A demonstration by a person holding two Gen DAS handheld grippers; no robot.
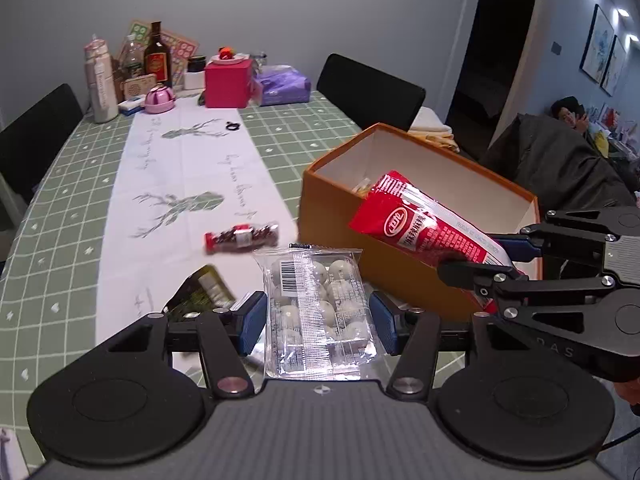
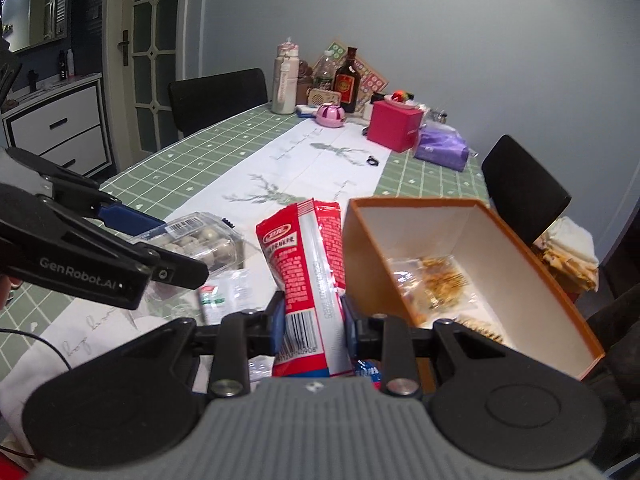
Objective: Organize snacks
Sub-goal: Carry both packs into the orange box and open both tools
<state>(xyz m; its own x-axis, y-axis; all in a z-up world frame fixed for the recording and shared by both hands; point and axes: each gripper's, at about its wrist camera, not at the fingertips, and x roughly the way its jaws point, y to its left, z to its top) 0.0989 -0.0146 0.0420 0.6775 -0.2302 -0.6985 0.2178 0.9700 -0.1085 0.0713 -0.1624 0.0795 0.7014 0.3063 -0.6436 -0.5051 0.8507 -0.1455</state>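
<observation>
My left gripper (image 1: pixel 318 318) is shut on a clear pack of pale round snacks (image 1: pixel 316 308) and holds it above the table, left of the orange box (image 1: pixel 400 276). The pack also shows in the right wrist view (image 2: pixel 200 242). My right gripper (image 2: pixel 314 322) is shut on a red snack bag (image 2: pixel 310 268) and holds it at the box's near-left rim; the bag (image 1: pixel 424 222) leans over the box edge. The orange box (image 2: pixel 540 264) is open with several small snack packs (image 2: pixel 432 284) inside. A small tube of dark red snacks (image 1: pixel 242 237) and a dark green packet (image 1: pixel 202 294) lie on the table.
The table has a green checked cloth (image 1: pixel 72 200) with a white runner (image 1: pixel 184 168). Bottles (image 1: pixel 158 56), a red box (image 1: pixel 228 82) and a purple pack (image 1: pixel 282 86) stand at the far end. Black chairs (image 1: pixel 372 90) ring the table. A small white packet (image 2: pixel 222 294) lies beside the red bag.
</observation>
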